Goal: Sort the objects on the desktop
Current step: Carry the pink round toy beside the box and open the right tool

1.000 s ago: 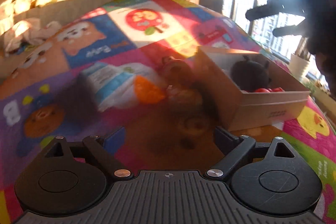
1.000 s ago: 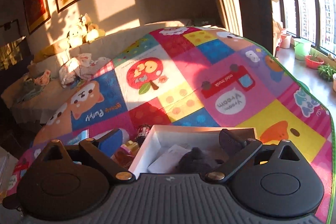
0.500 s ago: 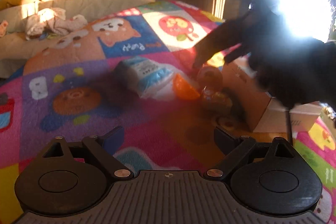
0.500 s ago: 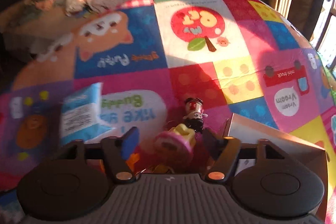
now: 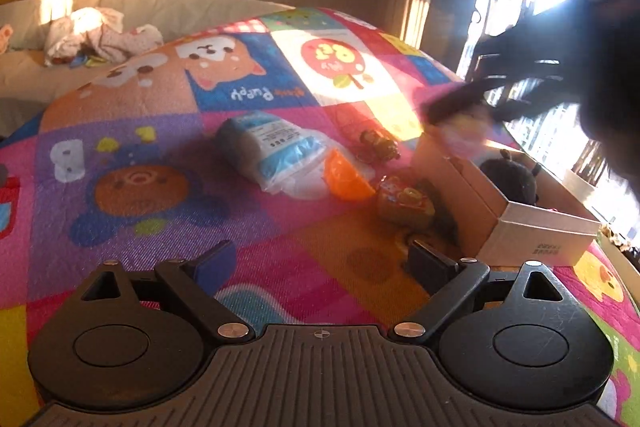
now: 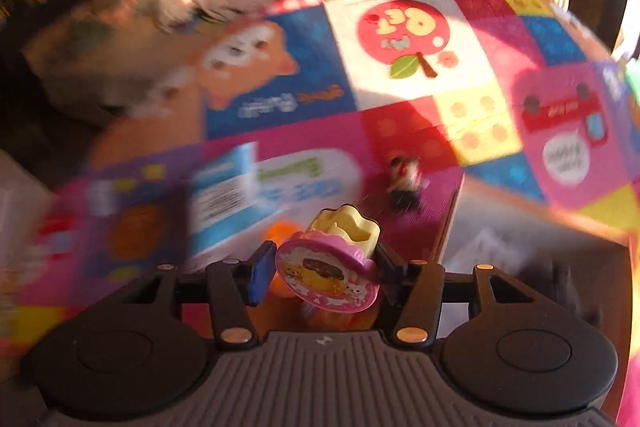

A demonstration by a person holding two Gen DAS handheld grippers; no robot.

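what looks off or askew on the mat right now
The pink and yellow toy stamp sits tilted between the closing right gripper fingers, printed face toward the camera. The blue-and-white plastic pack lies on its side.

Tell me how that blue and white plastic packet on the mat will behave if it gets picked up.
The blue and white packet looks soft and bulging, so it would probably sag rather than stay stiff. Its clear wrap looks glossy, so it may slip between the tongs. It lies flat on the play mat, so it seems unlikely to roll.

Left wrist view looks low and forward across the patchwork mat (image 5: 248, 211) toward the cardboard box (image 5: 516, 223); right wrist view tilts steeply down, closer; both share the blue-and-white packet (image 5: 276, 147).
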